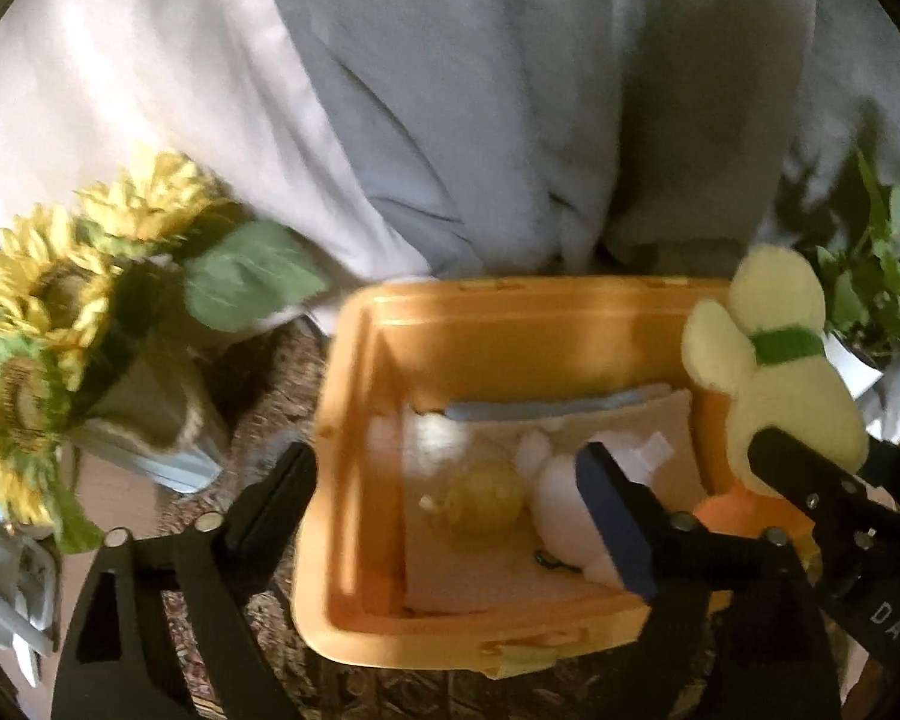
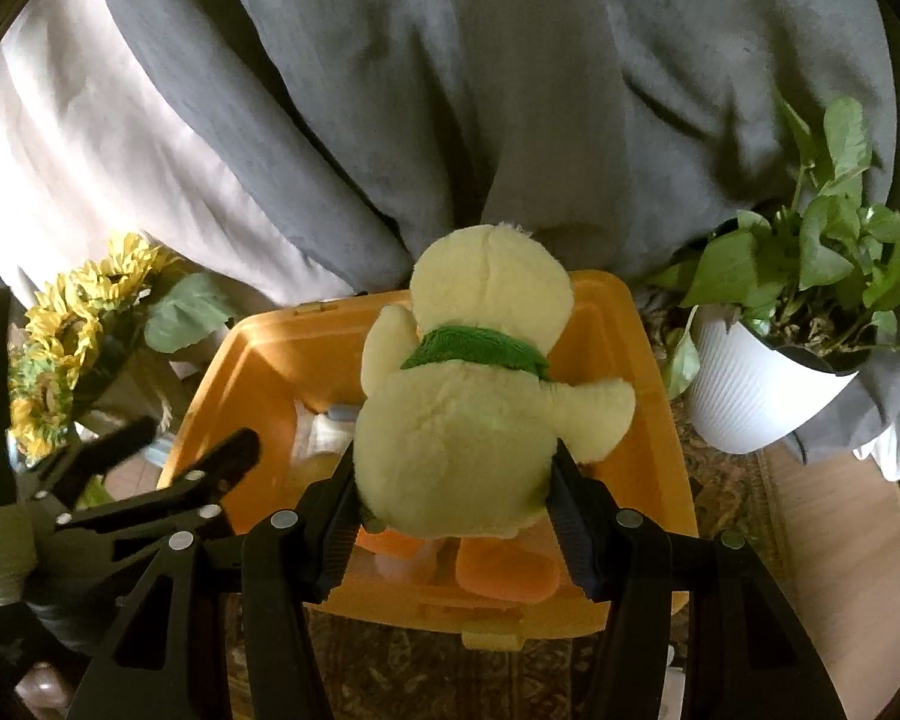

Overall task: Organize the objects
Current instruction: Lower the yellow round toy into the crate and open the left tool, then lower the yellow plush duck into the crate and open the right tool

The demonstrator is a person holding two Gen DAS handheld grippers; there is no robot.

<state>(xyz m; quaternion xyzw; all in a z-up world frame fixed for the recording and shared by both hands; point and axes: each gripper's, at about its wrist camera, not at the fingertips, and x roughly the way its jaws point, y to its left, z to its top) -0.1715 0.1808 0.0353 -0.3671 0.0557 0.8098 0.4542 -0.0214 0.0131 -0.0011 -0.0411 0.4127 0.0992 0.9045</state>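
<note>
Pale yellow plush duck (green neck band, orange feet), orange bin, white ribbed pot, yellow sunflowers

My left wrist camera looks forward and downward along its own fingers from close range, facing into the open orange bin with the grey curtain behind it. My right wrist camera sits just to the right of it, equally close, aimed the same way across the bin; the plush duck between its fingers fills the centre of that view. Both views share the bin, the curtain, the sunflowers at left and the potted plant at right. Each camera also catches the other gripper: the right gripper at the left view's right edge, the left gripper at lower left of the right view.
</note>
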